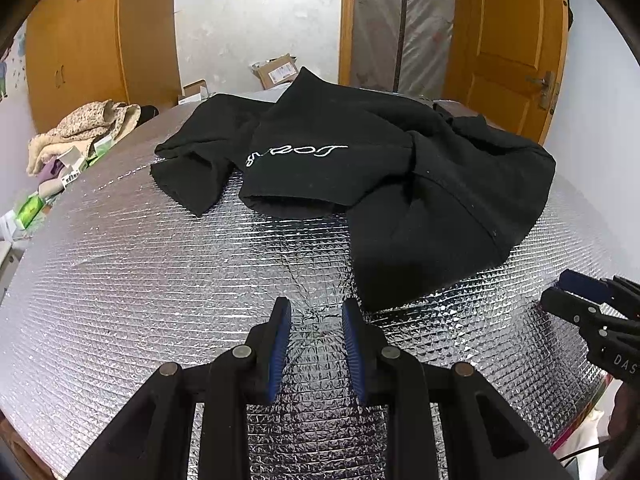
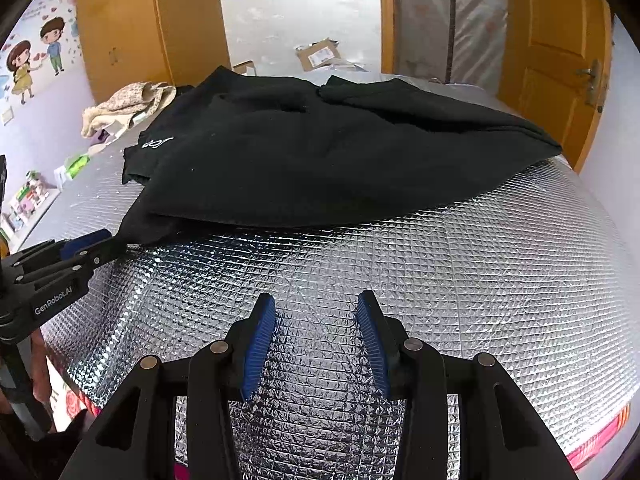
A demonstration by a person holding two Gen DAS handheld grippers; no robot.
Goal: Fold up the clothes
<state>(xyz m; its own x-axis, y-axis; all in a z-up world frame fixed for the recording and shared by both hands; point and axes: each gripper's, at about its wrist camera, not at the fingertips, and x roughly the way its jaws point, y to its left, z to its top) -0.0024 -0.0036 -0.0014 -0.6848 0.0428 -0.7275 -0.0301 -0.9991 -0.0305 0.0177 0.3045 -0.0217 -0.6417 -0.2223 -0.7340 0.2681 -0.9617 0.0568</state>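
Observation:
A black garment (image 1: 360, 168) with white script lettering lies crumpled on the silver foil-covered surface (image 1: 160, 288); it also shows in the right wrist view (image 2: 320, 160). My left gripper (image 1: 316, 308) is open and empty, its blue pads just short of the garment's near edge. It also shows at the left of the right wrist view (image 2: 100, 246), next to the garment's corner. My right gripper (image 2: 316, 304) is open and empty over bare foil (image 2: 440, 280), a little short of the garment's near hem. It shows at the right edge of the left wrist view (image 1: 568, 288).
A beige floral cloth (image 1: 80, 128) and small boxes (image 1: 32, 204) lie at the left edge. A cardboard box (image 1: 276, 70) stands behind the surface. A wooden wardrobe (image 1: 80, 40) and door (image 1: 512, 40) stand beyond. The foil's near edge drops off on the right (image 2: 600, 432).

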